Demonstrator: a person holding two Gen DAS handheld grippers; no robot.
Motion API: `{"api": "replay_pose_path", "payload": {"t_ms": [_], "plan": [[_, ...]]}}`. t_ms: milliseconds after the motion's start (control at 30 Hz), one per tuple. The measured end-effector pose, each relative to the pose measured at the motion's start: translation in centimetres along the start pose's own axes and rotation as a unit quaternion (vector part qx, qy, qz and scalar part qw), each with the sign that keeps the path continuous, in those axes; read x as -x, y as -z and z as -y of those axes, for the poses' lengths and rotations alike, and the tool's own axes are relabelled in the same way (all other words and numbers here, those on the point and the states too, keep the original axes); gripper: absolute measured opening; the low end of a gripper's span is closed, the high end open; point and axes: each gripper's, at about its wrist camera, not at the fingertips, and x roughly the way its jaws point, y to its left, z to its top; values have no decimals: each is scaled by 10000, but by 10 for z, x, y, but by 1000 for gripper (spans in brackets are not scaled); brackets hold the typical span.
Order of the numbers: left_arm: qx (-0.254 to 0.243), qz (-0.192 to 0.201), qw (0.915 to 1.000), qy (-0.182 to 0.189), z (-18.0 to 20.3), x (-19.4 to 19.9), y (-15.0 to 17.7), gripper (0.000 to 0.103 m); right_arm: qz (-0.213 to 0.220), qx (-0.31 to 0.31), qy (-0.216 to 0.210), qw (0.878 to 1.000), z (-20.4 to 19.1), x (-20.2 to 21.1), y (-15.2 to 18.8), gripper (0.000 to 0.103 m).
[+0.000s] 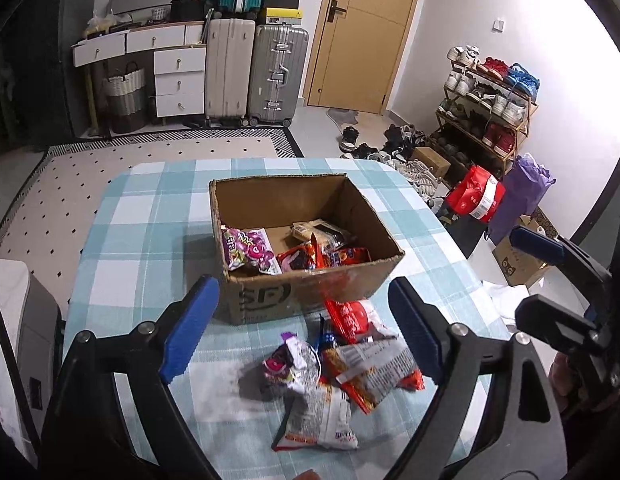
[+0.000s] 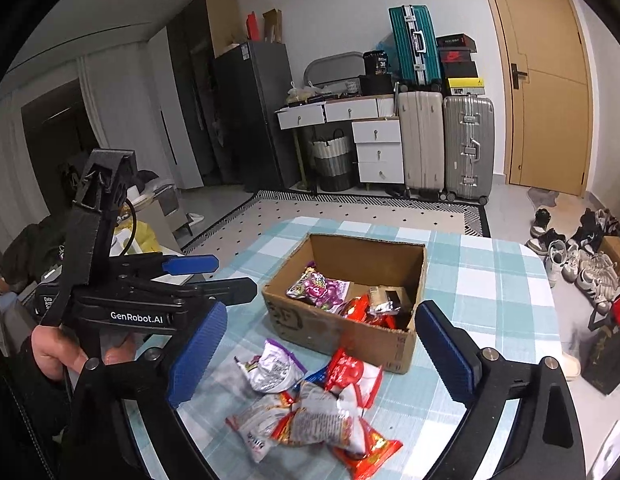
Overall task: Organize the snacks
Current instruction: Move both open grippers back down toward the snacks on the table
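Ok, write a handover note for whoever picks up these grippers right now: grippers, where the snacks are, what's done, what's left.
Left gripper: open, empty, above the loose pile.
Right gripper: open, empty, also over the pile.
Cardboard box: on the checked tablecloth, already holding a purple candy bag and several red packets.
Loose snack packets: heaped on the cloth in front of the box.
Left: move that heap into the box.

An open brown box (image 1: pixel 310 292) stands upright just beyond the left hand-held gripper (image 1: pixel 305 328), holding a purple packet at its left and red and tan packets at its right. A loose pile of snacks (image 1: pixel 334 372), red, silver and purple wrappers, lies crumpled between that gripper's wide-apart fingers, in front of the box.
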Motion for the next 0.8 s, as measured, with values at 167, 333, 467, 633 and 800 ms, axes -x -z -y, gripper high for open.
{"api": "replay_pose_path", "payload": {"t_ms": [167, 333, 467, 633, 800], "plan": [[1, 75, 10000, -50, 4, 19, 18, 91, 113, -20, 25, 9999, -10, 19, 12, 99], [22, 191, 9998, -74, 7, 35, 36, 101, 215, -19, 70, 9997, -19, 35, 25, 100], [23, 157, 9998, -75, 11, 40, 53, 101, 305, -62, 99, 9995, -22, 47, 40, 101], [56, 41, 9999, -115, 11, 37, 79, 102, 293, -33, 183, 9994, -25, 54, 59, 101], [14, -108, 9998, -164, 8, 24, 104, 102, 179, -41, 226, 9996, -26, 55, 80, 101]]}}
